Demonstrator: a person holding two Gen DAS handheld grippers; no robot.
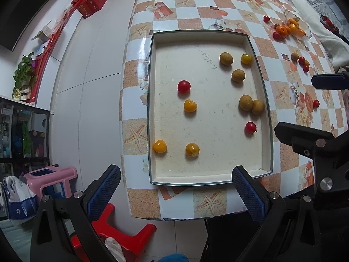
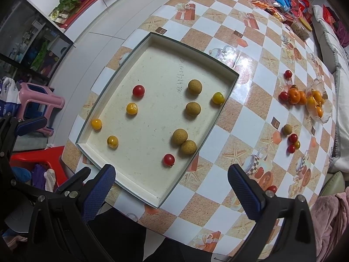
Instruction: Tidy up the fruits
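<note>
Both tools are spread wide and hold nothing: we keep the left tool (image 1: pixel 175 188) over the near edge of the desk (image 1: pixel 207 6), just short of the tray's near rim, and the right tool (image 2: pixel 172 186) low over the tray's near right corner. Each looks forward and down across the desk.

We see the shallow cream tray (image 1: pixel 209 180) lying flat, its long axis running away from us in the left view and angled toward the upper right in the right view. Inside it sit ten loose fruits: four brown round ones on the right side, two of them touching (image 1: pixel 250 104); two red tomatoes (image 1: pixel 183 86), one mid-left and one near the right wall; and four yellow tomatoes (image 1: pixel 190 105), one against the left wall near the front.

Off to the right on the desk, well apart from the tray, we see a clear dish (image 2: pixel 320 102) with orange fruits in and beside it, and a small cluster of red tomatoes and a brown fruit (image 2: pixel 292 139).
</note>
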